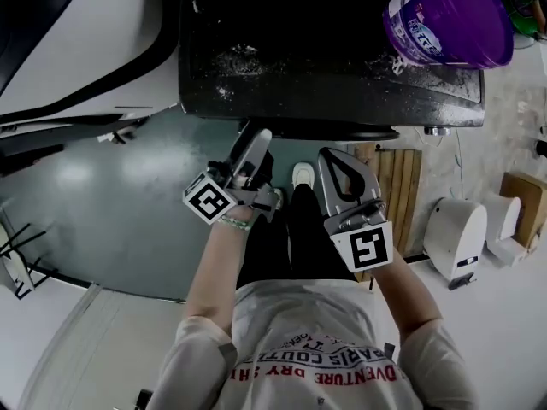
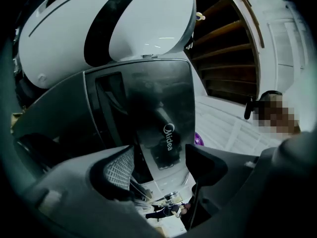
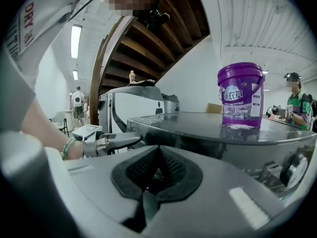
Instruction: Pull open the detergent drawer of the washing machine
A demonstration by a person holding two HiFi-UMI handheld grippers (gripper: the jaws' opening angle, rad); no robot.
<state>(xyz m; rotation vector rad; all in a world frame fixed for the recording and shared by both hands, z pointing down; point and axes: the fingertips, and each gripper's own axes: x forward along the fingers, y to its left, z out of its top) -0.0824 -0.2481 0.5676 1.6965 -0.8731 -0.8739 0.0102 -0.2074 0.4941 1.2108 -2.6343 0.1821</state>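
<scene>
Now your left gripper [image 2: 161,165], fingers spread and empty, faces the dark glossy washing machine [image 2: 148,98] front; your right gripper [image 3: 157,170] has its fingers clenched, empty.

- A purple bucket [image 1: 449,15] stands on the dark washing machine [image 1: 325,58], at its right corner.
- The left gripper [image 1: 258,137] and right gripper [image 1: 332,156] hover side by side below its front edge.

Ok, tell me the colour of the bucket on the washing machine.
Purple. The bucket shows best in the right gripper view.
</scene>
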